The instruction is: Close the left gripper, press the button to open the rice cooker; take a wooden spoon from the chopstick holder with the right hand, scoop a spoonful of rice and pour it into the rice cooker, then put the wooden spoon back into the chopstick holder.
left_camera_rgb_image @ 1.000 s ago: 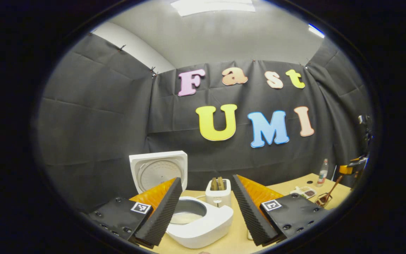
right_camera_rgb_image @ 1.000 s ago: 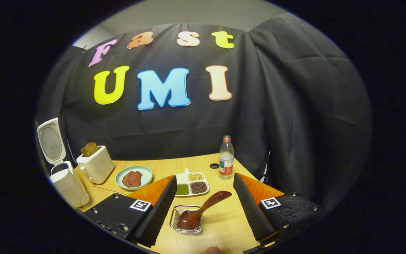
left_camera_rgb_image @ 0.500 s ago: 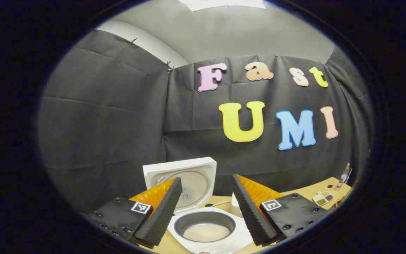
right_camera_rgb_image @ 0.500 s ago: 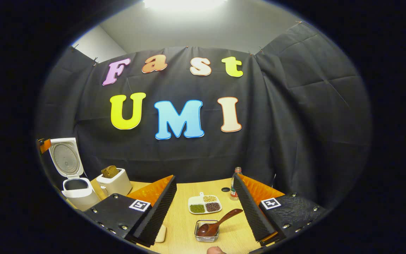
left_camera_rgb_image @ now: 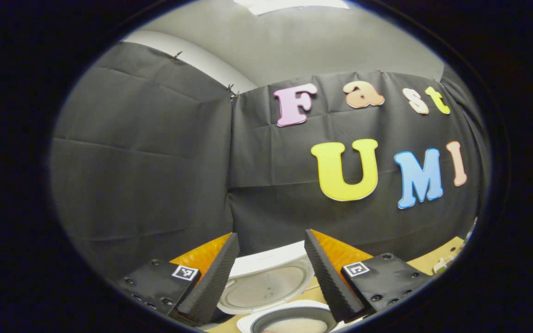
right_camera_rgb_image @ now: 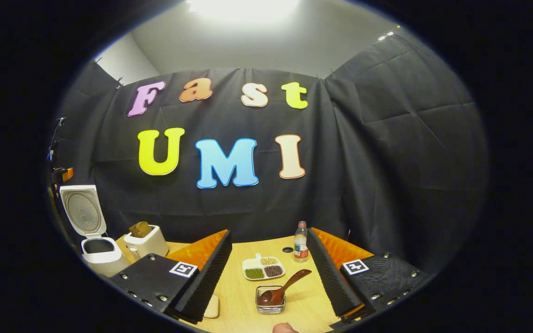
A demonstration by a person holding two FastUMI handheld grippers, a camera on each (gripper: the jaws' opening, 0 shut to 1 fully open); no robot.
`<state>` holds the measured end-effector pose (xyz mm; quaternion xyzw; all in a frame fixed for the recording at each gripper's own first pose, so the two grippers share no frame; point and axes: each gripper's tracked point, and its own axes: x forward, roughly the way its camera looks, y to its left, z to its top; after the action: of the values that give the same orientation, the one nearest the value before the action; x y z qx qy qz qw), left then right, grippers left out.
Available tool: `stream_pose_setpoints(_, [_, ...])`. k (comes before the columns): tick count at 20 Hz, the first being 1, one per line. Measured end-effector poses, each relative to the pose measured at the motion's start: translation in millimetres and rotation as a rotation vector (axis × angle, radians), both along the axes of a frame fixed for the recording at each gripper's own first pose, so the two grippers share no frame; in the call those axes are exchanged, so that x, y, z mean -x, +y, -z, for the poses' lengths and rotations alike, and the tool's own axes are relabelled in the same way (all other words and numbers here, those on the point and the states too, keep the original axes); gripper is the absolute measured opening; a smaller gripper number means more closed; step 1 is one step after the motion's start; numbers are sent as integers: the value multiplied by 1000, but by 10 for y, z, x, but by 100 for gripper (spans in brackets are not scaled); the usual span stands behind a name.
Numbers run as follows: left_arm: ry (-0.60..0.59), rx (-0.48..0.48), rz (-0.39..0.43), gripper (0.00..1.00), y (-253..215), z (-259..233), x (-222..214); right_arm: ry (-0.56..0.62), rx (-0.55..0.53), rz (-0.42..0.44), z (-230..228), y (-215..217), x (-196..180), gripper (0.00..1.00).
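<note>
Lying in the chopstick holder [right_camera_rgb_image: 270,305] at 6 o'clock, the wooden spoon [right_camera_rgb_image: 284,287] points its handle up toward 2 o'clock, just ahead of the open, empty right tool [right_camera_rgb_image: 269,277]. The rice cooker [right_camera_rgb_image: 94,240] stands open far off at 9 o'clock. The left tool [left_camera_rgb_image: 271,273] is open too, above the pot.

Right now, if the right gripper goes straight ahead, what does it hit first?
Probably the wooden spoon standing in the chopstick holder, centred between the right gripper's open fingers; depth is unclear.
</note>
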<state>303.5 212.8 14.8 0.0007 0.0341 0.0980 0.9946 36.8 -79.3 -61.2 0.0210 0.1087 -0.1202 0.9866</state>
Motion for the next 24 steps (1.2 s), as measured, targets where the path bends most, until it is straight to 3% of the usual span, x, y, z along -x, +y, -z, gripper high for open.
stream_pose_setpoints(10, [148,52,-78,98,360,574,-947,36,32,54,29,-260,262,98])
stream_pose_setpoints(16, [251,89,-127,99,461,912,-1056,47,56,28,33,-312,241,98])
stream_pose_setpoints(21, [257,116,-120,93,359,893,-945,40,64,-14,18,-315,187,98])
stream_pose_setpoints(24, [263,121,-118,96,263,884,-825,40,48,-32,50,-340,163,98])
